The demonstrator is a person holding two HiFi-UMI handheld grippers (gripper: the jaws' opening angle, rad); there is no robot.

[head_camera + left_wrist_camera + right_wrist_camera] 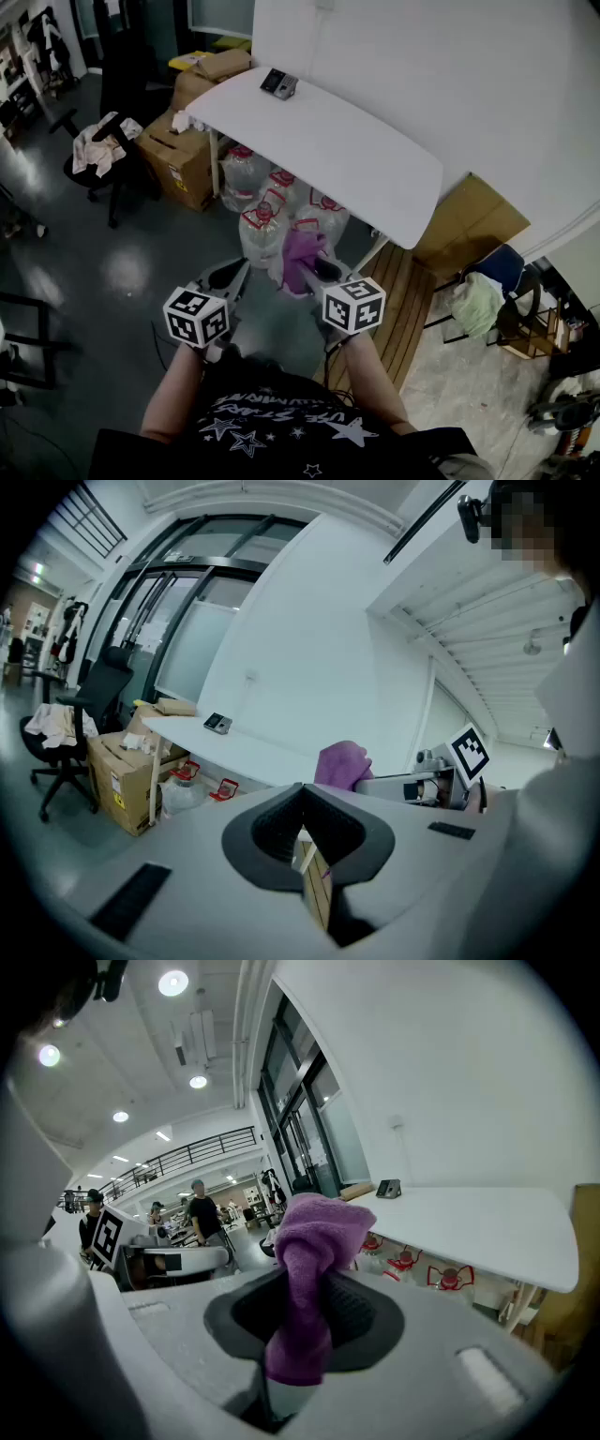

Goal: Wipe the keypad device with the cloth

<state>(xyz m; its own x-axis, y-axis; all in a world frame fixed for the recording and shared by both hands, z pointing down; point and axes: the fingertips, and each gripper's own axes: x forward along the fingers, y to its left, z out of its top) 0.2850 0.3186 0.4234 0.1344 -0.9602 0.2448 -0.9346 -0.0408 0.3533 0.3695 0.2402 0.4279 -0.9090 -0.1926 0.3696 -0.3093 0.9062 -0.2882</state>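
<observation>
Table (375,159): keypad device (278,83) far off; cloth (314,1269) gripped in R fingers (364,1314); L fingers (270,829) closed.

Head view: dim, underexposed. Your white table (375,159) is the one bright patch. Soft glare spot on floor (127,272) at 9 o'clock; dark falloff twd corners. Both gripper views: strong fisheye, black vignette all round, straight lines bow nr edges. Right gripper view: lit by round ceiling lamps (173,982) at 11 o'clock; cloth (314,1241) sharp, bg soft. Left gripper view: brighter, wall (300,639) washed out, foreground at 6 o'clock blurred.
</observation>
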